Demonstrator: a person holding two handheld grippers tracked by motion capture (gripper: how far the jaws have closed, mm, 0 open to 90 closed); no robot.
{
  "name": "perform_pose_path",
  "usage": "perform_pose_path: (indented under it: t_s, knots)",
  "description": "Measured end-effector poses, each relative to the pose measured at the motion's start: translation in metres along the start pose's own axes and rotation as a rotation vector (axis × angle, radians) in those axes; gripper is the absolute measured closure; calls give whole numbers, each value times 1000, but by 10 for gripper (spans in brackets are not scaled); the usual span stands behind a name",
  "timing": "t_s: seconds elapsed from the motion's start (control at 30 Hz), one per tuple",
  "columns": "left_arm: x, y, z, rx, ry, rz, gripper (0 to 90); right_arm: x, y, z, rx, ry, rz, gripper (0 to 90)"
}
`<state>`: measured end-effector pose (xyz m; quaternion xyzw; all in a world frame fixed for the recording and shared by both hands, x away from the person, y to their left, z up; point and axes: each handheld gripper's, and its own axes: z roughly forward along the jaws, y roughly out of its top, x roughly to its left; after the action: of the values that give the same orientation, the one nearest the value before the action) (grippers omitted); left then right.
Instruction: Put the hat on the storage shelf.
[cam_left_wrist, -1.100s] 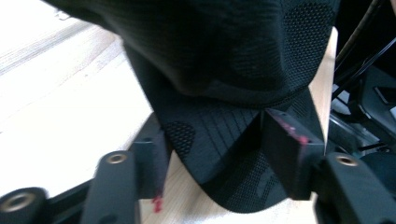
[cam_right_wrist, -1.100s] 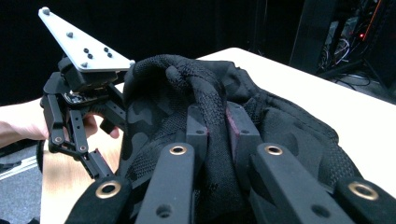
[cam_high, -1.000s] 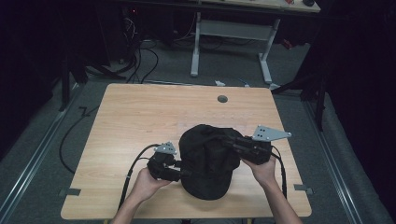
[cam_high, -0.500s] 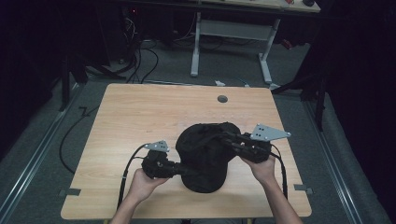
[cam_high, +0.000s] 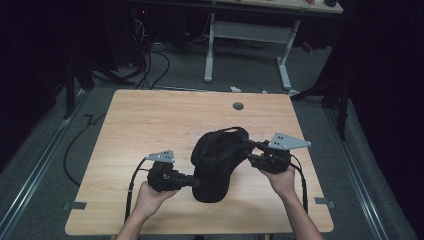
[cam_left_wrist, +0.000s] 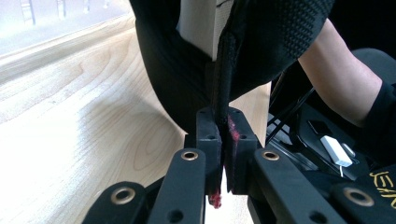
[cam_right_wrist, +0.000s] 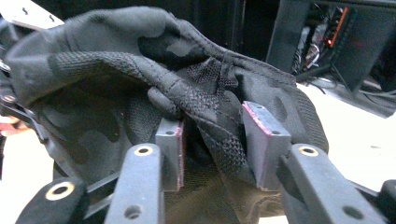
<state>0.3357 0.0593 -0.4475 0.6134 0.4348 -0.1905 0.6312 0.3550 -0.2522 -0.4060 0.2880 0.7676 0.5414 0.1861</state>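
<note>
- At the left of the high view, the left claw (cam_high: 196, 183) lies low over the near part of the wooden surface (cam_high: 150, 125), held in the person's left hand (cam_high: 150, 197), with its grey three-cornered plate on top and a cable trailing behind.
- In the left gripper view, the left claw (cam_left_wrist: 223, 140) is clamped tight on a thin seamed edge of the black cap (cam_left_wrist: 261, 42); the fabric rises straight up from between the jaws, and the light wood runs off to the left.
- In the middle of the high view, the black cap (cam_high: 217, 157) is a dark camouflage and mesh piece. It sits on the near half of the surface, between the two claws, its far end raised.
- To the right, the right claw (cam_high: 247, 145) reaches in at the cap's upper right side, held in the person's right hand (cam_high: 282, 177).
- In the right gripper view, the right claw (cam_right_wrist: 215, 140) has its jaws set apart, with a bunched fold of the cap (cam_right_wrist: 140, 70) lying between the pads; whether they press it I cannot tell.
- Far back on the surface, a small round grey grommet (cam_high: 238, 106) sits well apart from the cap.
</note>
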Motion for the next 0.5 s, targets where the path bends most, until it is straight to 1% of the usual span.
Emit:
perform_pose_path:
  t_s: [0.07,0.13,0.17,0.27,0.33,0.37,0.4,0.43,0.47,0.5]
  knots:
    - [0,0,0,-2,5,7,863,-2,-3,0,10,-4,8,568]
    - [-1,0,0,-11,5,4,864,-3,-6,-1,14,-2,17,547]
    - [-2,0,0,-12,5,11,864,-3,-6,-2,15,-2,20,539]
    - [-4,0,0,-18,2,22,864,-3,-7,-5,11,-17,8,522]
    - [-5,0,0,-19,3,27,865,-3,-8,-7,8,-24,6,486]
    - [-6,0,0,-21,6,32,865,-5,-10,-10,-4,-30,21,449]
    - [-6,1,0,-25,9,31,865,-5,-10,-10,-4,-30,21,449]
    - [-6,1,-1,-28,8,32,864,-5,-12,-12,-8,-33,31,440]
    - [-6,3,-3,-46,10,29,864,-9,-15,-16,-14,-39,53,426]
    - [-6,3,-3,-46,10,29,865,-9,-15,-16,-14,-39,53,426]
